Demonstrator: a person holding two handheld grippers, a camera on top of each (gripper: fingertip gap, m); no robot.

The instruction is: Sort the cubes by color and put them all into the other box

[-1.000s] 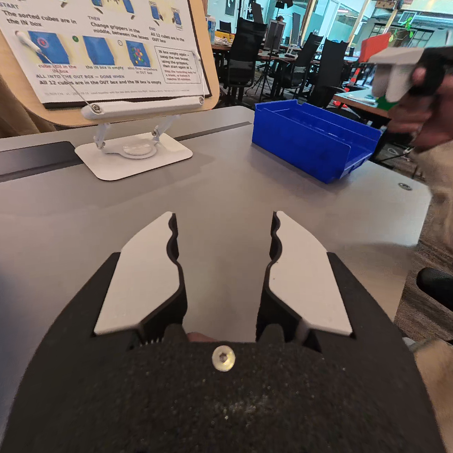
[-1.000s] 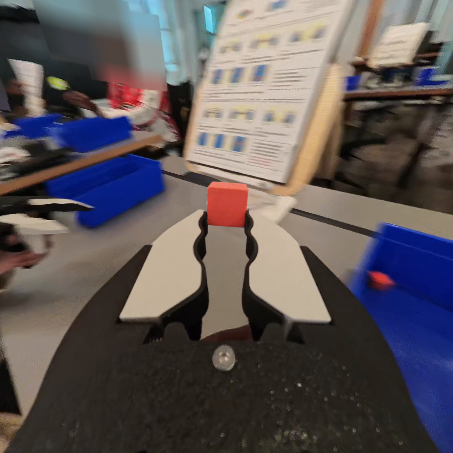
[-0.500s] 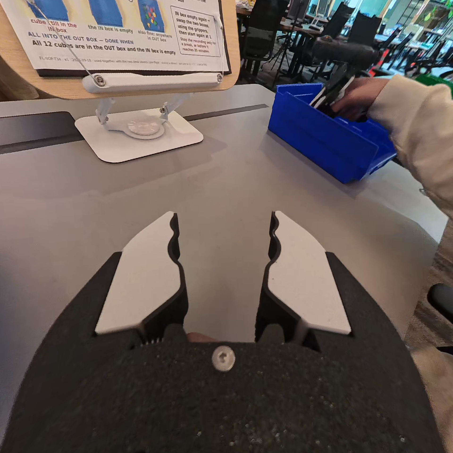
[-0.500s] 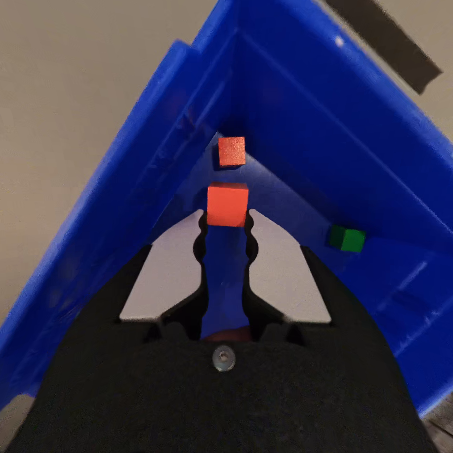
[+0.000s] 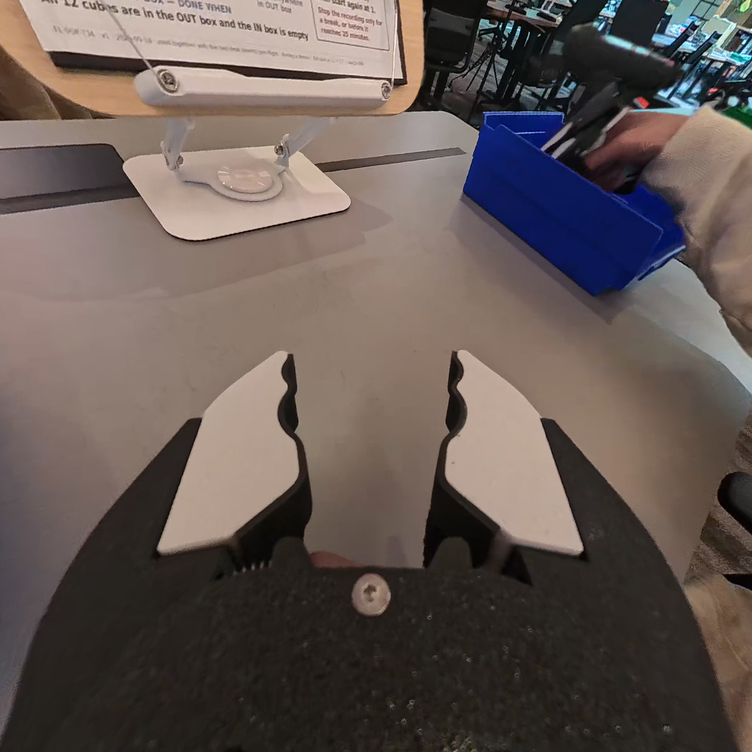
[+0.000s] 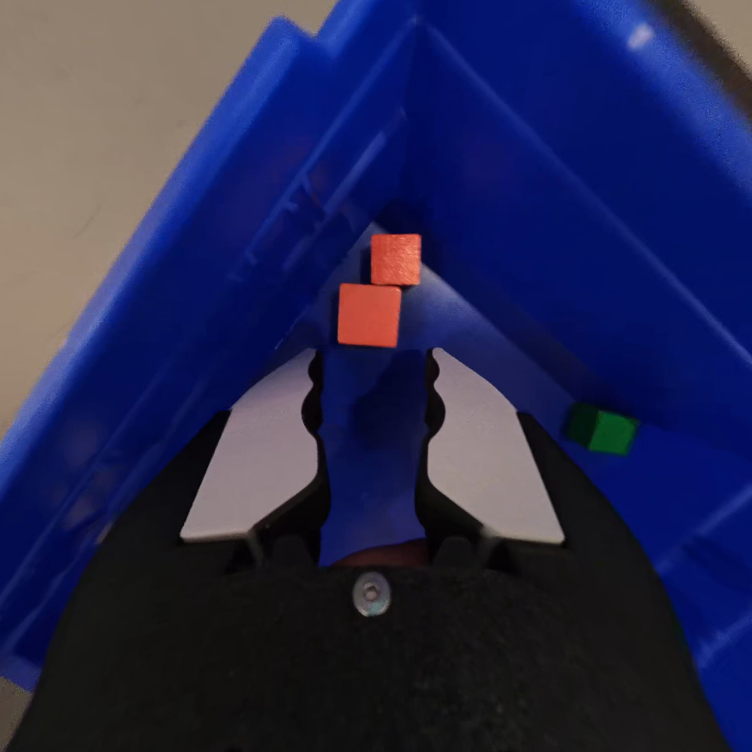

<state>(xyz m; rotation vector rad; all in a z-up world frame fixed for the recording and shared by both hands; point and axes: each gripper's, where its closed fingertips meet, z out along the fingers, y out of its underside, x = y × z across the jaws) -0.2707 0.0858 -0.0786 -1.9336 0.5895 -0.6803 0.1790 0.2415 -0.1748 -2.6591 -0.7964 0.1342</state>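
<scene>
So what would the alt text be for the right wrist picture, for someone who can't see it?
The right gripper points down into a corner of a blue box, jaws open just behind an orange-red cube. A second orange-red cube sits in the corner beyond it, and a green cube lies against the right wall.

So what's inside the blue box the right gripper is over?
Blue box: two orange cubes near the corner, one green cube by a wall. The right gripper covers the floor nearer the camera.

The grey counter carries a white stand base and, well apart to its right, a blue box.
</scene>
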